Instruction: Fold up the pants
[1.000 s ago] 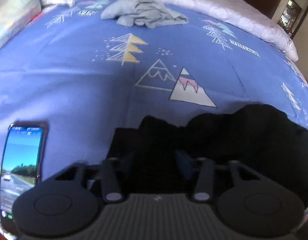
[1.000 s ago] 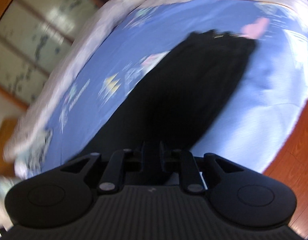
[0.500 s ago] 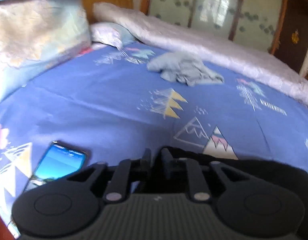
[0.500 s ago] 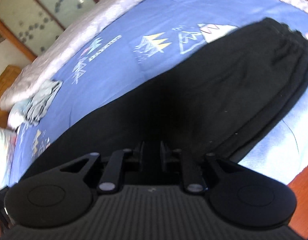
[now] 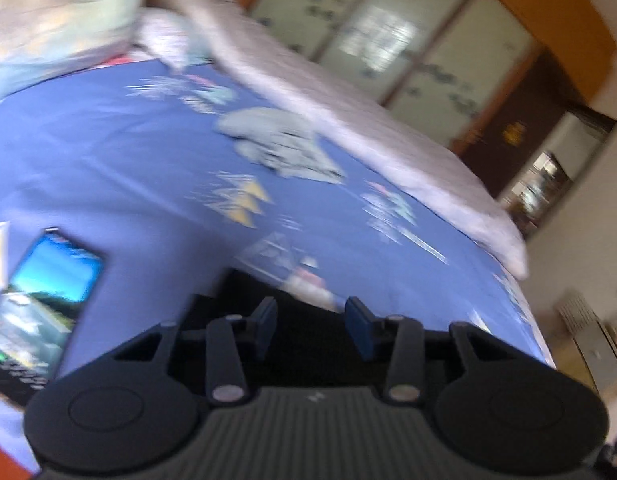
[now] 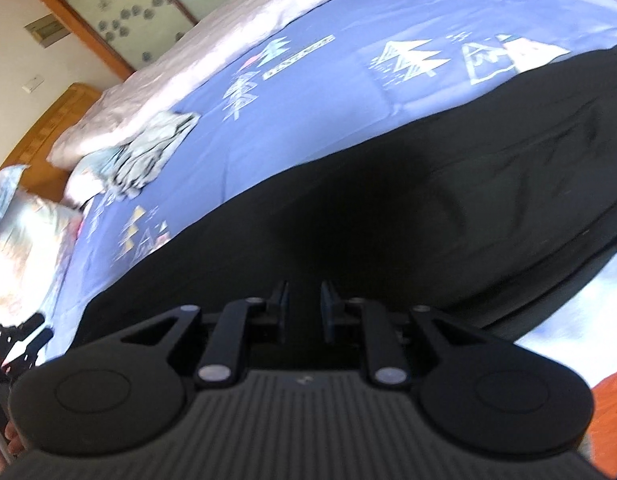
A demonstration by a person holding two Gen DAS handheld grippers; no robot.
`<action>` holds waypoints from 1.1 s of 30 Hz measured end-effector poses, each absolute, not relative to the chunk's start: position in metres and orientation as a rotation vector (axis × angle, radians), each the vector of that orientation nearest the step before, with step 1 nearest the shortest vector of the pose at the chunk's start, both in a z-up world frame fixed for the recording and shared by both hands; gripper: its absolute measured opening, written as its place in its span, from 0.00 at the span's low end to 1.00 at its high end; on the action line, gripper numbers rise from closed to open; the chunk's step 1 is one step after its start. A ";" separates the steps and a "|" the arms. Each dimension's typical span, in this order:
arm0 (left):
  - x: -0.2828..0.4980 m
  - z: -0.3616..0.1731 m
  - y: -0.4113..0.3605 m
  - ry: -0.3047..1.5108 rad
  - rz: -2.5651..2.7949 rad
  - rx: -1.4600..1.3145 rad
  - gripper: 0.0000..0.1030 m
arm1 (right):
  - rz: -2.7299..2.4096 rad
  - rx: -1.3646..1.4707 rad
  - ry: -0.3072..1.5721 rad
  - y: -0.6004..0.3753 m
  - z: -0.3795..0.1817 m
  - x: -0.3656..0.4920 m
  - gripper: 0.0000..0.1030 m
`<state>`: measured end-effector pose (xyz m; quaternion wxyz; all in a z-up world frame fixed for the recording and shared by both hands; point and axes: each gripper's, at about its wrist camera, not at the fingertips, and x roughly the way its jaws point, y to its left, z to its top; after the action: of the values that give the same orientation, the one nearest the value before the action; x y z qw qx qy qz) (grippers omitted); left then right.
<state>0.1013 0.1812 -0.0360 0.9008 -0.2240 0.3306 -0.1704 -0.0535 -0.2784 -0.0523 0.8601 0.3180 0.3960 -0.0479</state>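
Note:
The black pants lie across the blue patterned bed sheet, filling most of the right wrist view. My right gripper is low over them, its jaws nearly together, with dark fabric filling the narrow gap. In the blurred left wrist view only an edge of the pants shows, under the fingers. My left gripper is opening above that edge. Its blue pads stand apart and do not press on the cloth.
A lit phone lies on the sheet to the left. A crumpled grey garment sits farther back, beside a pale rolled quilt and pillows. The bed's edge and the orange floor are at the right.
The left jaws have spread apart, and that view has lifted and rolled toward the wardrobe. The right gripper has travelled along the pants with fabric in it, and the waistband end now looks nearer.

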 end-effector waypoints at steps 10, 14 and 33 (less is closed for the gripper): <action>0.075 -0.113 0.122 0.849 -0.297 -0.025 0.30 | -0.138 0.703 0.919 -0.292 -0.077 -0.076 0.21; 0.069 -0.086 0.121 0.846 -0.326 -0.090 0.32 | -0.127 0.730 0.898 -0.296 -0.076 -0.084 0.21; 0.057 -0.101 0.056 0.944 -0.381 0.045 0.36 | -0.058 0.900 0.884 -0.316 -0.090 -0.096 0.22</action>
<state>0.0574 0.0555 -0.1007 0.8730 0.0217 0.4518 -0.1823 -0.0956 -0.3161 -0.0903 0.8072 0.4205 0.4133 -0.0273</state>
